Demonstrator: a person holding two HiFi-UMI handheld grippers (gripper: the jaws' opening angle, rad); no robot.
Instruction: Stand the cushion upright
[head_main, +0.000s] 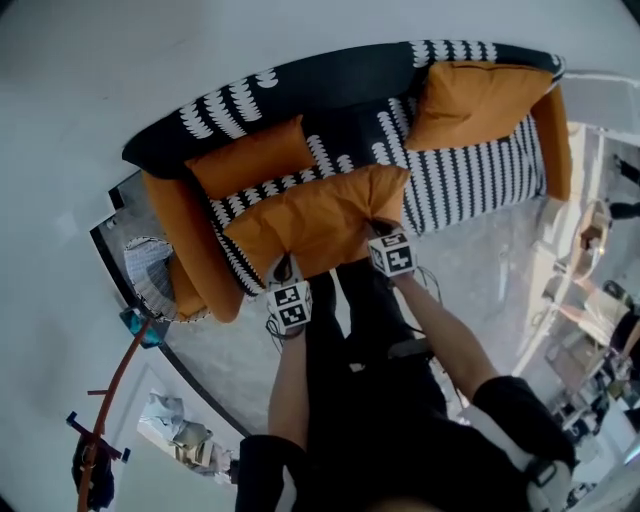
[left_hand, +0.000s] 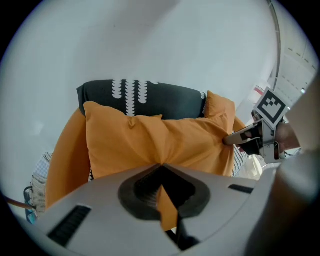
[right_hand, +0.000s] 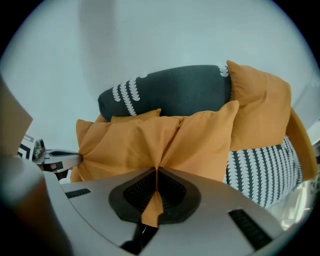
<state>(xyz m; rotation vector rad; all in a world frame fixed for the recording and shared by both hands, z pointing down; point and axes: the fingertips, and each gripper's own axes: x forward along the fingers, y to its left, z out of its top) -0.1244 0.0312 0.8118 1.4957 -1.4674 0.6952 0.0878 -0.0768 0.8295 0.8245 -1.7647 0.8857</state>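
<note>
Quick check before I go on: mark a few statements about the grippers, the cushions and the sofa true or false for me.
1. The left gripper and the right gripper both pinch the front cushion. True.
2. The left gripper's fingers stand wide apart. False: they are shut on the cushion's fabric.
3. Two more orange cushions sit on the sofa. True.
4. The sofa's seat is plain grey. False: it is black with white patterning.
</note>
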